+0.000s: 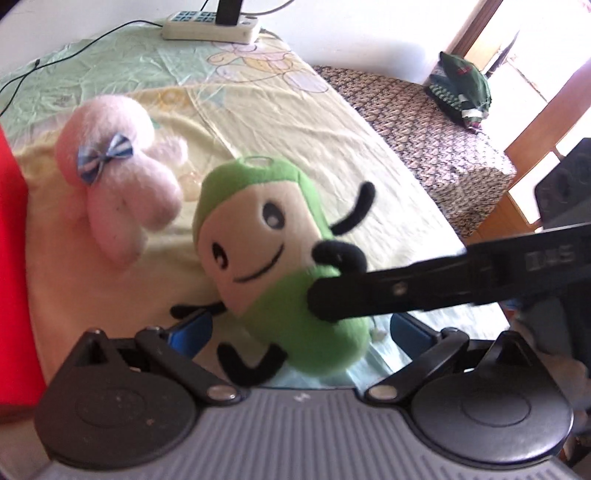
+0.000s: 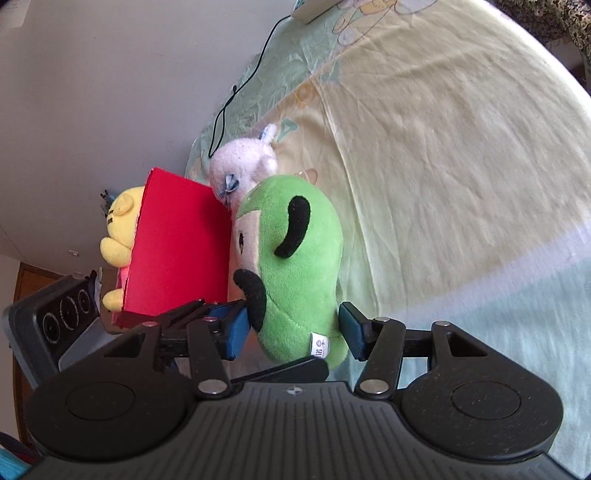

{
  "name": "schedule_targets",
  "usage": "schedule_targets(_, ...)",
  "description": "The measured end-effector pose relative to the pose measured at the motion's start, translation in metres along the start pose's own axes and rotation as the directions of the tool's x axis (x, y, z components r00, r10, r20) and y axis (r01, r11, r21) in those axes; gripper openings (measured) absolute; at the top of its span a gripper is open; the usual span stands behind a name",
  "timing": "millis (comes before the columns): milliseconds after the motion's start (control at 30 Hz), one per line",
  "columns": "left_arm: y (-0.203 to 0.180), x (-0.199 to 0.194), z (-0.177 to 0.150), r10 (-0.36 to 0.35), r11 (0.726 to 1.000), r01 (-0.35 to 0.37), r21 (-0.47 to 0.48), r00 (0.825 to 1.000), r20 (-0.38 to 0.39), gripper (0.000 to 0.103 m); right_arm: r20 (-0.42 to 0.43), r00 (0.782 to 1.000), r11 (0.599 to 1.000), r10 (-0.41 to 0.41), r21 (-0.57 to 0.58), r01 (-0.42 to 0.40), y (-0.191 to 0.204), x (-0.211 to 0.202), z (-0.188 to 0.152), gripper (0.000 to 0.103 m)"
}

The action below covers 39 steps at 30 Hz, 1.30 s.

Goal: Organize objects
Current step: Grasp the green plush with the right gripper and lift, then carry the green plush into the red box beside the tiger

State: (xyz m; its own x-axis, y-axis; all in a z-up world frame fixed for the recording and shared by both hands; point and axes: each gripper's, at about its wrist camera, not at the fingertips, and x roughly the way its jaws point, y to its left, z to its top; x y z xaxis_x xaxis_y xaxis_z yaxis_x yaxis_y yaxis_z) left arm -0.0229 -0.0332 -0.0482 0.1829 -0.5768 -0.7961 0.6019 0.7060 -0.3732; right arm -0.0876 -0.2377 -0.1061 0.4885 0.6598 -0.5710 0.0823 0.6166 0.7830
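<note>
Around you lies a yellow-green bedsheet (image 2: 443, 155), with a white power strip (image 1: 210, 25) at the top of the left wrist view and a black cable (image 2: 236, 92) trailing down from it. A pink plush with a blue bow (image 1: 118, 181) sits at the left of that view, just beside the green plush (image 1: 273, 258) in the middle. In the right wrist view a red box (image 2: 173, 251) stands at centre left, with a yellow plush (image 2: 120, 225) behind it; the green plush (image 2: 295, 269) leans against the box's side.

Your right gripper (image 2: 293, 330) is spread, its blue pads (image 2: 351, 328) flanking the green plush's lower body; the left pad touches it, while the right one sits just beside it. Your left gripper (image 1: 299, 332) is spread wide, the plush's lower end lying between its fingers without contact that you can confirm.
</note>
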Motion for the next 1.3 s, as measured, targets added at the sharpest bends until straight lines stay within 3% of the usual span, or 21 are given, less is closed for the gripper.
schedule_targets(100,0.004,-0.004,-0.002,0.001,1.000,-0.001,-0.020,1.000,0.002,0.101,0.049,0.998,0.999,0.029,0.030,-0.031,-0.004,-0.001,0.007,0.066)
schedule_targets(300,0.006,-0.012,0.003,0.000,1.000,0.000,-0.025,1.000,0.011,0.094,0.016,0.998,0.993,0.067,0.096,-0.069,-0.010,0.012,0.010,0.054)
schedule_targets(467,-0.008,-0.034,-0.001,0.006,1.000,-0.006,-0.002,0.999,0.039,0.094,0.011,0.997,0.994,0.082,0.071,-0.082,0.009,-0.007,0.000,0.053)
schedule_targets(600,-0.024,-0.071,-0.004,0.048,0.998,-0.052,0.032,0.993,0.106,0.094,0.021,0.992,0.992,0.127,0.014,-0.128,0.035,-0.023,-0.006,0.053)
schedule_targets(967,0.009,-0.158,-0.013,0.131,0.991,-0.136,-0.002,0.945,0.301,0.094,0.040,0.974,0.951,0.222,-0.231,-0.208,0.136,-0.025,-0.013,0.054)
schedule_targets(1300,0.091,-0.234,-0.024,0.185,0.981,-0.193,-0.022,0.897,0.401,0.095,0.073,0.946,0.916,0.315,-0.284,-0.283,0.225,0.039,-0.018,0.054)
